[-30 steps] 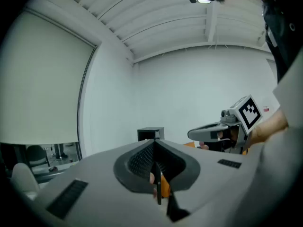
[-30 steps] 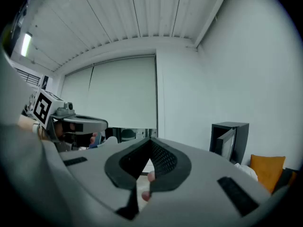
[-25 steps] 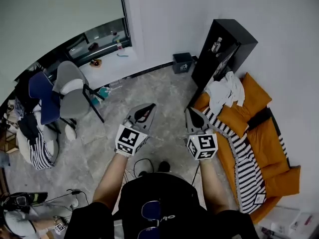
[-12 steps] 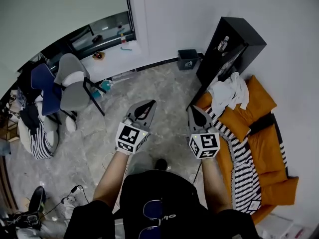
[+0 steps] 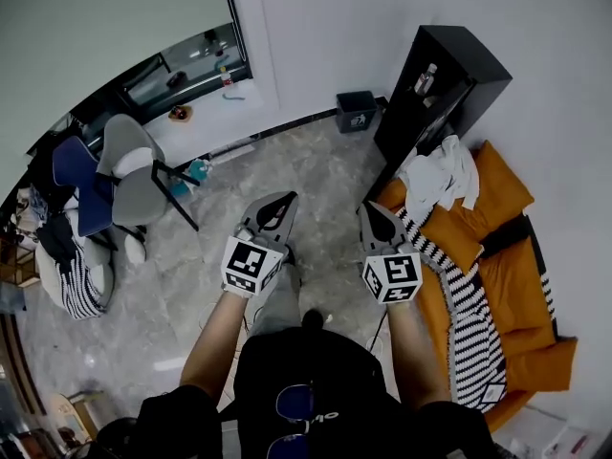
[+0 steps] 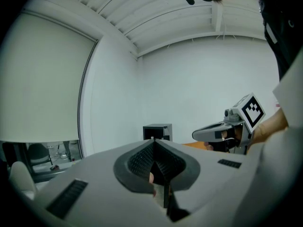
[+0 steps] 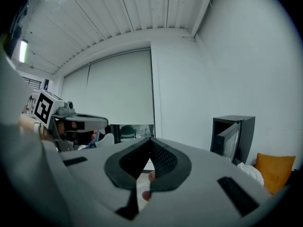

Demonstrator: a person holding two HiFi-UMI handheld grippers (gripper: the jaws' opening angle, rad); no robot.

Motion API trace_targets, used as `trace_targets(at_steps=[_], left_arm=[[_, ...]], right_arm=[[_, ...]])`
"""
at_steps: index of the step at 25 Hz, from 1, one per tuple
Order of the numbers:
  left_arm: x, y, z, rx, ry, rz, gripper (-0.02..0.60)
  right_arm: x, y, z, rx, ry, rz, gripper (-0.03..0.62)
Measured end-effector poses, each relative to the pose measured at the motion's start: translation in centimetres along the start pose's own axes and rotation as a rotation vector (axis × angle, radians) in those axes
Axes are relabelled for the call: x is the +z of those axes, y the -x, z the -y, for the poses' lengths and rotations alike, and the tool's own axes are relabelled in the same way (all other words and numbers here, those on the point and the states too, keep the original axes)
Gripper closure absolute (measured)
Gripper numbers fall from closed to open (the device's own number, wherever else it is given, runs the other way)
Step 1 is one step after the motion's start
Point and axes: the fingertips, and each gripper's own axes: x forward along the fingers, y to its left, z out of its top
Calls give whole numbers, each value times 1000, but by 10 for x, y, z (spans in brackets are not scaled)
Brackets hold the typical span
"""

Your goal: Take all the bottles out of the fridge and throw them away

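Head view: left tool [image 5: 285, 202] and right tool [image 5: 369, 210] both closed, empty, over grey marbled floor [image 5: 316, 165]. Black fridge [image 5: 457, 57] against white wall, door ajar, bottle [image 5: 425, 77] inside. Orange couch [image 5: 507, 275] at right, chairs [image 5: 134, 175] at left, small bin [image 5: 356, 111] by wall.

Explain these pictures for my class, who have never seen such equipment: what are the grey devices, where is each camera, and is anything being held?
A person holds a two-jaw gripper in each hand: the left gripper and the right gripper. The patterned cubes are part of them. One picture comes from a camera on the person's head, looking down. The other two come from cameras riding on each gripper, looking along its jaws. Both pairs of jaws are shut, with nothing between them. Ahead stands a black fridge, door open, a bottle visible inside, beside an orange sofa.
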Motion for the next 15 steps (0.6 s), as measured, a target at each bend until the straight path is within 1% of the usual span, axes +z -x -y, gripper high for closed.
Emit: trace_targets(at_steps=[7,15], left_arm=[[-7,-70,-39,-49,13,1,580],[8,-139,-126,-79,24,0,580]], right_arm=[[6,-59,41,-41,-4,-14,592],[38,-157,68,-74,-11,-20,592]])
